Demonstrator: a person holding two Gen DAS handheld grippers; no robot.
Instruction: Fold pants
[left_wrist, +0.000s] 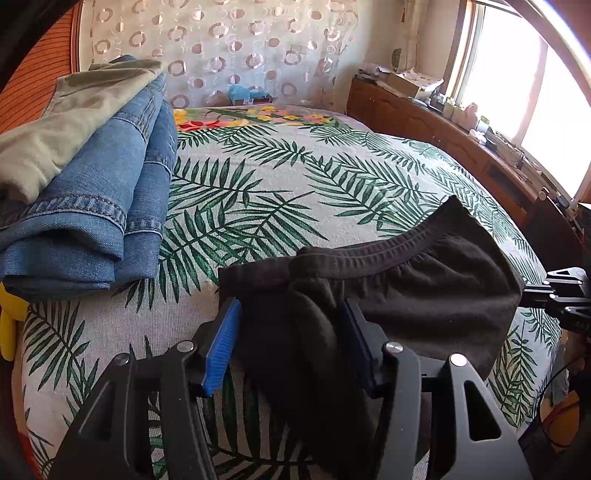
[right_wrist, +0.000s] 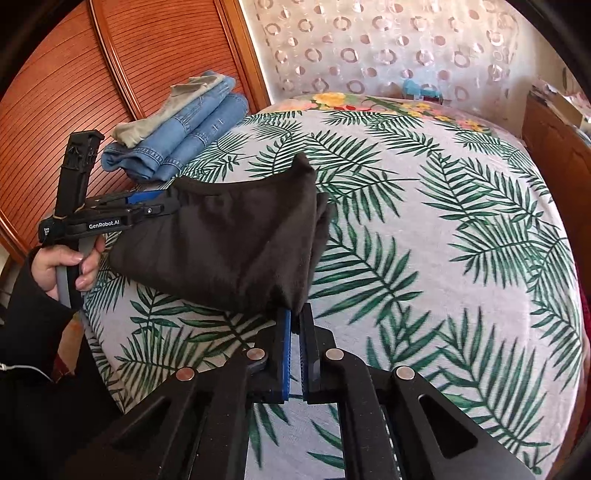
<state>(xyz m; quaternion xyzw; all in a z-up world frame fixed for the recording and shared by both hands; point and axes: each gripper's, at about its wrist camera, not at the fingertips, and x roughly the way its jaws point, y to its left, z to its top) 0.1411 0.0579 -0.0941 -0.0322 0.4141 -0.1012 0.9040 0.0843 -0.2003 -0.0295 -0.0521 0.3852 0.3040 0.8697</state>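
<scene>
left wrist view: the left gripper has its jaws half open with bunched black pants between them, above the bed; folded jeans at ten o'clock. right wrist view: the right gripper has its jaws clamped on a pants corner. folding looks barely begun.

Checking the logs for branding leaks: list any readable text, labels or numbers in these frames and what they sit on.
"GenRobot.AI": white lettering on the black side of the left gripper, seen from the right wrist view.
A small white label on the rear end of that gripper's body: too small to read.
Faint marking on the right gripper body at the edge of the left wrist view: blurred, unreadable.
No text on the black pants, the folded jeans or the bedspread.
</scene>
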